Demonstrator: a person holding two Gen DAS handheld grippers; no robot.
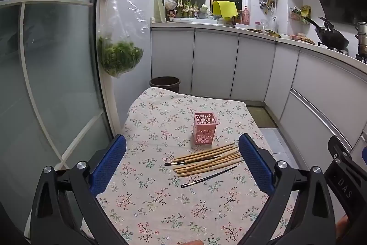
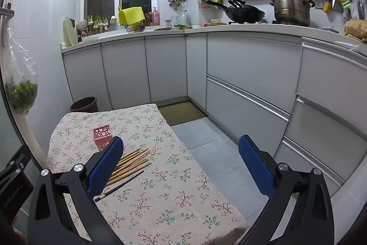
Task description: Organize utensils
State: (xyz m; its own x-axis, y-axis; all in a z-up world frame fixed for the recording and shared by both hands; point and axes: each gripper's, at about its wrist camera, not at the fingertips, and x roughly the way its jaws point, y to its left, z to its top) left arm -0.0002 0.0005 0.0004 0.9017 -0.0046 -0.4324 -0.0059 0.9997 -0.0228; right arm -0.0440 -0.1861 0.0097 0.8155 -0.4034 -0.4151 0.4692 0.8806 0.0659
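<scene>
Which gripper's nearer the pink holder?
Left, likely. The left gripper is centred over the chopsticks just before the pink holder; the right gripper sits off to its right.

A pink perforated plastic holder [image 1: 204, 128] is standing just behind the scattered bamboo chopsticks [image 1: 206, 160]; bare floral-clothed desk [image 1: 160, 203] is lying open in front, glass door [image 1: 57, 61] bounding the left.

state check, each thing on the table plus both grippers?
left gripper: open, holding nothing, above the table
right gripper: open, holding nothing
pink holder: upright, nothing visible in it
wooden chopsticks: lying loose in a pile beside the holder
black chopstick: lying flat, apart from the pile
tablecloth: spread over the table
</scene>
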